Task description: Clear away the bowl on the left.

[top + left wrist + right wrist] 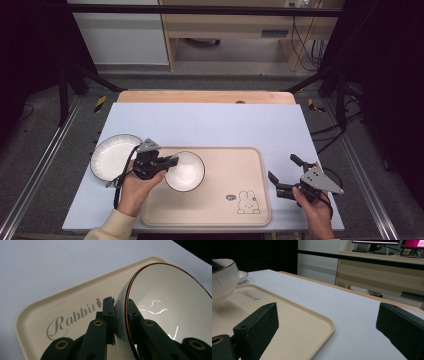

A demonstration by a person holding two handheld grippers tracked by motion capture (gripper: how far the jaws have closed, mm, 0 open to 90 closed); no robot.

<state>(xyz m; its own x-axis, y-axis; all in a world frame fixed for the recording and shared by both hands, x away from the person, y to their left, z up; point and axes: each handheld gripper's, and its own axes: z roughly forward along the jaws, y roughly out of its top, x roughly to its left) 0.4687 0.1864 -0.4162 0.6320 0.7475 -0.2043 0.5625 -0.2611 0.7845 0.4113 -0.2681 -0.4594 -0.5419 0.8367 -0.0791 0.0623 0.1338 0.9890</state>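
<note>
A: High view first: white glazed bowl with a thin brown rim (185,171), hanging over the left part of the beige plastic tray with the rabbit drawing (215,210), seemingly clear of its floor.

B: Gripped how?

A: Pinched at the rim wall by the left tongs (172,161), one jaw inside, one outside. Confirmed in the left gripper view: bowl (170,305) tilted, tongs (121,312) clamped tight on thin ceramic.

B: Right tongs (284,175)?

A: Spread wide, holding nothing, hovering past the tray's right edge above the pale blue bench (210,125).

B: Anything else nearby?

A: White round plate with a dark rim (112,155), left of the tray, just behind the left hand (135,187).

B: Likely trouble?

A: Slip or swivel, probably: slick glaze, single-point grip, weight hanging off to one side. Also possible: a knock on the tray's raised lip or on the plate during any sideways swing, hard enough to chip the rim.
</note>
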